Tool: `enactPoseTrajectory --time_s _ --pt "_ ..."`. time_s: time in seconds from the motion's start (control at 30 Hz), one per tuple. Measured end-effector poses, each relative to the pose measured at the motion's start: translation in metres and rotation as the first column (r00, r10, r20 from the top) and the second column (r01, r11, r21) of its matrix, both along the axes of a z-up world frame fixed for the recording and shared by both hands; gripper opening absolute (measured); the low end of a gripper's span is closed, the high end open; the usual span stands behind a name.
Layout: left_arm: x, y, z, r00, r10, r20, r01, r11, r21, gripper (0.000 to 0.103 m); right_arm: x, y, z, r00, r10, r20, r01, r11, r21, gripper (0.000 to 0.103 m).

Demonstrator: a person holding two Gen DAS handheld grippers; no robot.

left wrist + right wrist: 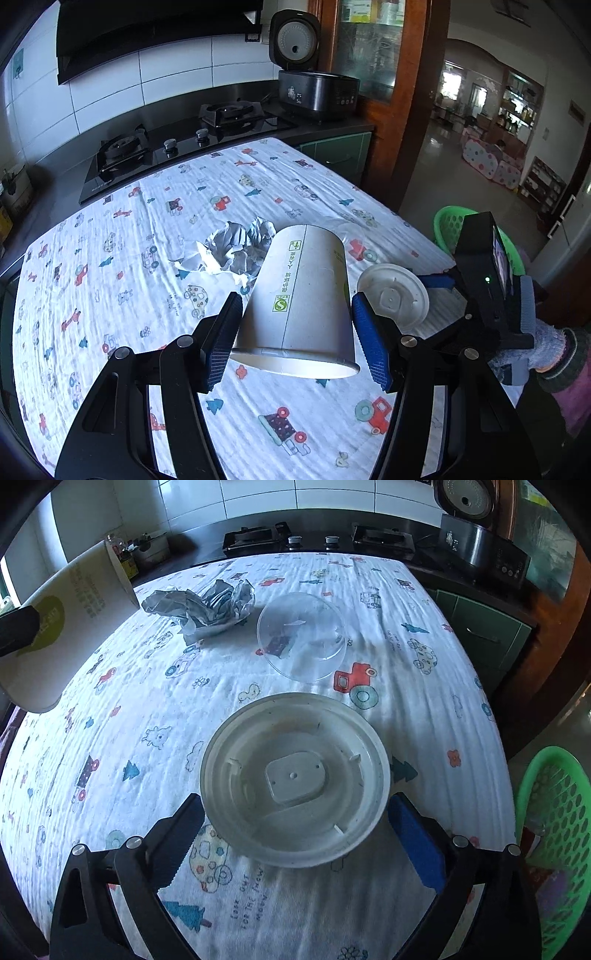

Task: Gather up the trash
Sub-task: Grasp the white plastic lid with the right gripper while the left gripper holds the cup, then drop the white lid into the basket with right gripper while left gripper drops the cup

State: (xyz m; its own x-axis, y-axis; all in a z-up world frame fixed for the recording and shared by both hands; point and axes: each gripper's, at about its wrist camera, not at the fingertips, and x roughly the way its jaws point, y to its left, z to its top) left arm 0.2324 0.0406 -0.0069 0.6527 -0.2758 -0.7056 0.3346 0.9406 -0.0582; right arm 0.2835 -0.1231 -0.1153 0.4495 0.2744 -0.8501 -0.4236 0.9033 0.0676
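My left gripper (295,332) is shut on a white paper cup (299,295), held upside down above the table; the cup also shows at the left of the right wrist view (62,635). My right gripper (295,834) is shut on a white plastic lid (295,779), its fingers (417,845) pressing the rim; the lid shows in the left wrist view (393,295). Crumpled paper (207,609) and a clear plastic lid (301,637) lie on the patterned tablecloth (147,709) beyond. The crumpled paper shows behind the cup (229,251).
A green perforated basket (554,842) stands off the table's right edge, also in the left wrist view (452,225). A gas hob (177,144) and a rice cooker (317,92) sit on the counter behind the table.
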Motion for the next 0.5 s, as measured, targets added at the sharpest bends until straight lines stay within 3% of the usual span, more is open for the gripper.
enactPoseTrajectory --time_s 0.13,0.17,0.5 --pt "0.001 -0.001 -0.003 1.000 0.000 -0.008 0.000 1.000 -0.004 0.060 0.005 0.003 0.001 1.000 -0.010 0.013 0.010 1.000 0.012 0.095" --pt "0.001 -0.001 -0.003 1.000 -0.001 -0.008 0.001 1.000 -0.003 0.060 0.006 0.002 0.002 1.000 -0.020 0.021 0.020 1.000 0.018 0.090" --pt "-0.002 -0.019 0.000 0.999 -0.034 -0.007 0.033 0.999 -0.013 0.060 -0.016 -0.023 0.027 0.993 -0.075 0.094 0.071 0.996 0.052 0.090"
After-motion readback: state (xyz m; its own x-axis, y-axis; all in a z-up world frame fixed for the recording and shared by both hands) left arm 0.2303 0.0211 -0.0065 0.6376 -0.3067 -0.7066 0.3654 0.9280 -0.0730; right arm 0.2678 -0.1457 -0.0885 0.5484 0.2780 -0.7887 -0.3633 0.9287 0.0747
